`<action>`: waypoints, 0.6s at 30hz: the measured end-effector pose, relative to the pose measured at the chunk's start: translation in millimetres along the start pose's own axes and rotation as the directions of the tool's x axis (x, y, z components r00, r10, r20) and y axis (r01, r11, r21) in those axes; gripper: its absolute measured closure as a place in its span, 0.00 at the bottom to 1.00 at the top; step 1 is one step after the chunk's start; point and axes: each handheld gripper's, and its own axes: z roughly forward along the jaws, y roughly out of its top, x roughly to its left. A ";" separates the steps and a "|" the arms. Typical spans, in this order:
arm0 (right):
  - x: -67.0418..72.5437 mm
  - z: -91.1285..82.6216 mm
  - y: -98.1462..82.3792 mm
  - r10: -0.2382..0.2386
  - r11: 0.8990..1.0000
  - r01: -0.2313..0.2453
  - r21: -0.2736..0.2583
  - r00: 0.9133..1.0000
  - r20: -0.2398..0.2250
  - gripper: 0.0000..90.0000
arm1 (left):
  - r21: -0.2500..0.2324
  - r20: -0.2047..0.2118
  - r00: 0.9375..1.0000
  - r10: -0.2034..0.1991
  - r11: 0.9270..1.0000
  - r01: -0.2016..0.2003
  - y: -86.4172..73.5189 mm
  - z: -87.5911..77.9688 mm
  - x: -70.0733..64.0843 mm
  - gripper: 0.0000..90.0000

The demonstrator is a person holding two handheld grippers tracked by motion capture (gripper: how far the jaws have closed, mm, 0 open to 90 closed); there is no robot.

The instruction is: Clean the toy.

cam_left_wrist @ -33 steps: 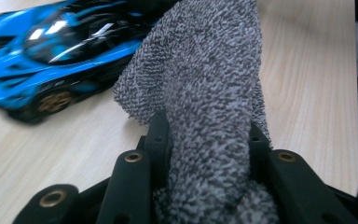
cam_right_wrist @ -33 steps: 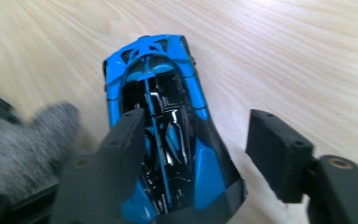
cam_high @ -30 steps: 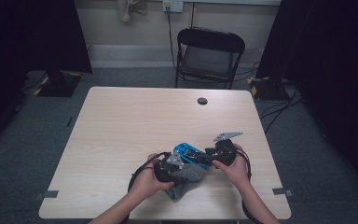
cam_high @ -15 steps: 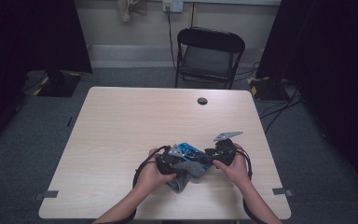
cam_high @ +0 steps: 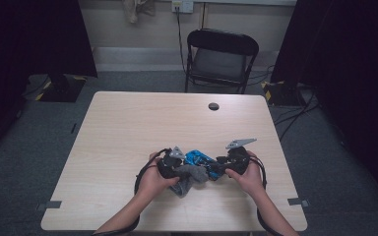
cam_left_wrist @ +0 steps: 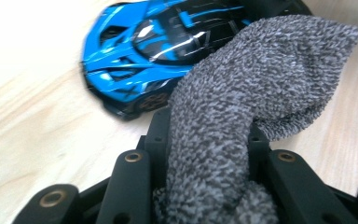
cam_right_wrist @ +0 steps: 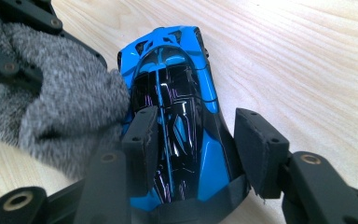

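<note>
person's two hands at the near edge of the light wooden table (cam_high: 128,128), around the middle of that edge, each with a black two-jaw gripper. left gripper (cam_high: 173,166) pinches a grey fuzzy knit sock (cam_left_wrist: 242,107); in the left gripper view the sock bunches between both jaws and bulges forward over them, jaws pressed on the fabric. sock's front end lies against the side of a small glossy blue and black toy sports car (cam_right_wrist: 177,116). right gripper (cam_right_wrist: 193,140) clamps the car: in the right gripper view one pad sits on the dark roof side, the other against the blue flank, rear of the car back between the jaws, nose pointing away. car rests on the table between the two grippers, sock touching its left side in that view. in the high view, car (cam_high: 197,158) and sock (cam_high: 189,176) sit together just beside the near edge, grippers close on either side, grey three-cornered plates on top. small black round disc (cam_high: 213,106) near the far edge, well apart. black folding chair (cam_high: 221,56) beyond the far edge.
</note>
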 end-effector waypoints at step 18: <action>-0.3 -0.2 -0.3 -0.002 1.000 0.002 -0.001 1.000 -0.002 0.57 | -0.006 -0.099 0.992 -0.080 0.997 0.079 -16.1 -23.3 37.8 0.74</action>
